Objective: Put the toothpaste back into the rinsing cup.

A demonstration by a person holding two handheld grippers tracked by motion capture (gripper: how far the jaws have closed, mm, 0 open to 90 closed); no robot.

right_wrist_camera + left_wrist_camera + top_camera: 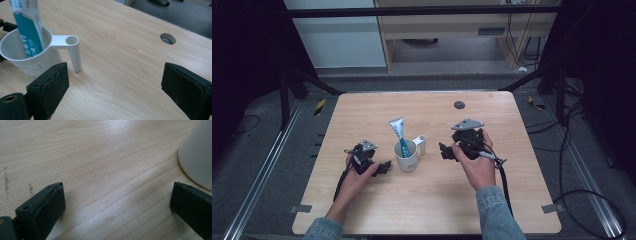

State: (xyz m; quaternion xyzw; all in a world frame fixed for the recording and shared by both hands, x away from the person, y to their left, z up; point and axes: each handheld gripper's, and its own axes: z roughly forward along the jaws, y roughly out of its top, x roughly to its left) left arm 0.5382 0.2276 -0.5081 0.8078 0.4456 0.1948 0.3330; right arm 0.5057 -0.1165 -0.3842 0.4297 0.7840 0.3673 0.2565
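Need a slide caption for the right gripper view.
Open right gripper faces a white cup holding a toothpaste tube on the wooden table.

Dim room – grey floor (257,135), pale cabinet (447,35) behind wooden table (492,200).

One white cup (406,156) at table centre, single handle (420,144) jutting to upper right. One toothpaste tube (398,131) standing tilted inside cup. Two grippers: left gripper (384,166) lower left of cup, right gripper (444,151) right of cup. One round hole (459,104) in one wooden table (422,200), upper right.
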